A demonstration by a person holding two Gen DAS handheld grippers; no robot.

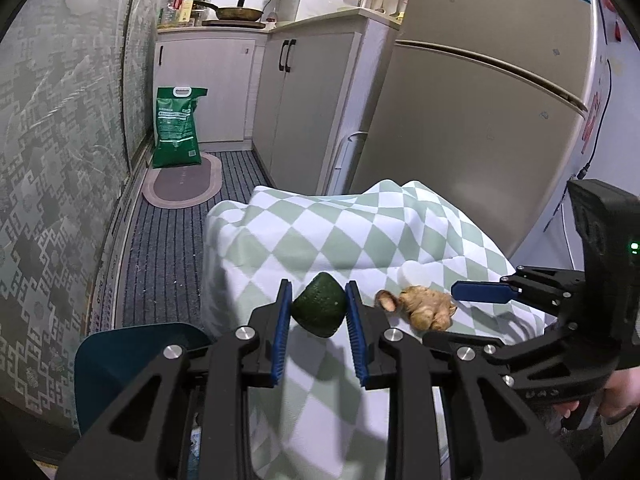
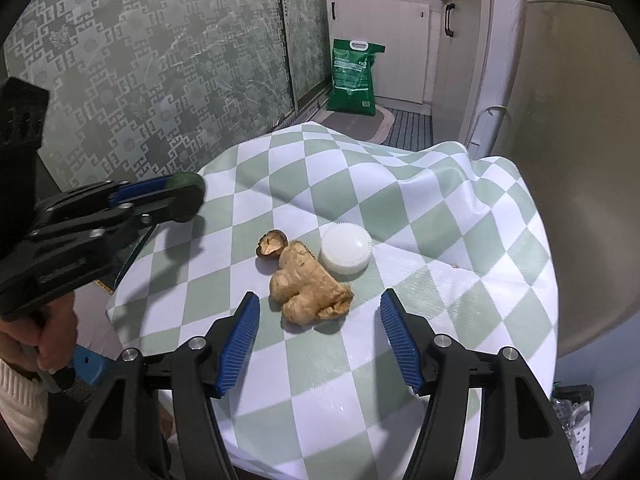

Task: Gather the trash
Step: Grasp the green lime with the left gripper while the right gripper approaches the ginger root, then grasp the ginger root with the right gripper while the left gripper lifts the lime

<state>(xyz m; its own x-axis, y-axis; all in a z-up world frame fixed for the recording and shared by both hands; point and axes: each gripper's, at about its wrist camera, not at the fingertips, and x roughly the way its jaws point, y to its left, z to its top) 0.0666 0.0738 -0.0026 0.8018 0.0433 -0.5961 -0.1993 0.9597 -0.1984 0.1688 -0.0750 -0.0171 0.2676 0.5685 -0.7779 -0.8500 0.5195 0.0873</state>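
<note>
My left gripper point(image 1: 319, 300) is shut on a dark green avocado piece point(image 1: 320, 310) and holds it above the checkered tablecloth point(image 1: 312, 236); it also shows in the right wrist view point(image 2: 188, 196). A piece of ginger point(image 2: 310, 286) lies on the cloth, with a brown mushroom piece point(image 2: 272, 243) and a white round lid point(image 2: 345, 252) touching it. My right gripper point(image 2: 316, 320) is open, its blue pads on either side of the ginger's near end. In the left wrist view the ginger point(image 1: 426, 307) lies beside the right gripper point(image 1: 472, 312).
A dark blue bin point(image 1: 132, 356) stands at the table's left side, below the left gripper. A fridge point(image 1: 480, 120) stands close on the right. A patterned glass wall point(image 2: 160, 72) is on the left. A green bag point(image 1: 177, 127) stands on the floor.
</note>
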